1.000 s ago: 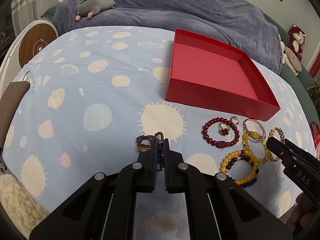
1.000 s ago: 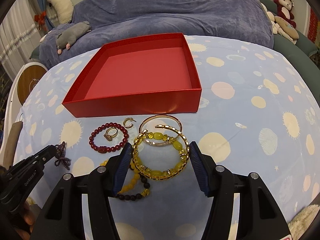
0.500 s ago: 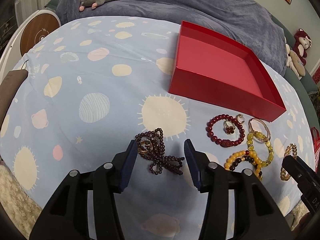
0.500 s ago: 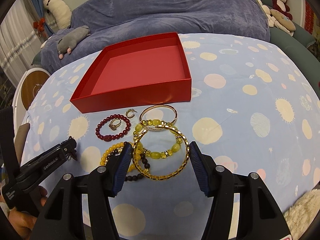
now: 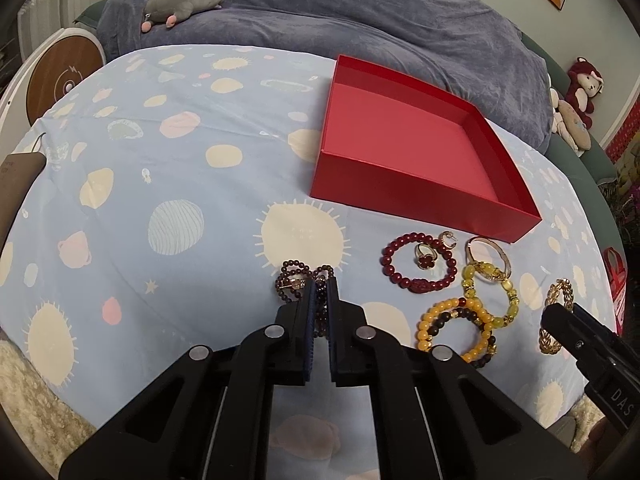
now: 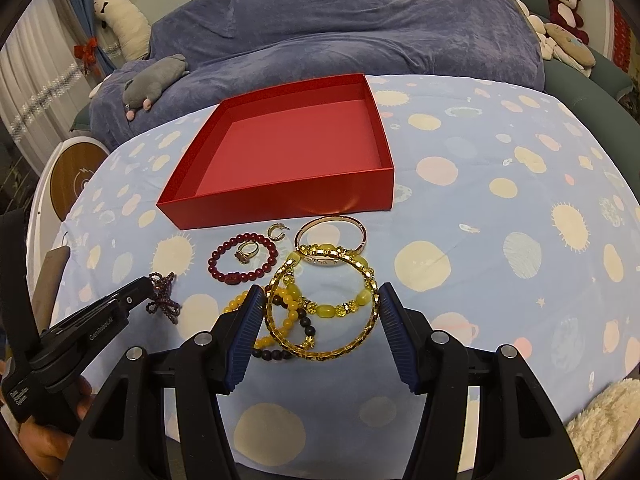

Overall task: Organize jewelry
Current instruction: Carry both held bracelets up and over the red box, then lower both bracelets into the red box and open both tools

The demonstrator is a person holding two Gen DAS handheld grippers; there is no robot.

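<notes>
The red box [image 6: 280,152] sits empty on the bedsheet [image 6: 500,240], every piece unsorted: the right gripper [image 6: 320,320] clasps a gold chain bangle [image 6: 362,268], the left gripper [image 5: 320,300] pinches a dark beaded bracelet [image 5: 294,274].

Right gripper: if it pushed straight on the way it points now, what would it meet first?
The right gripper holds the gold chain bangle in its jaws. Past it lie the yellow bead bracelet, then the rose-gold bangle, then probably the near wall of the red box; depth is unclear.
</notes>
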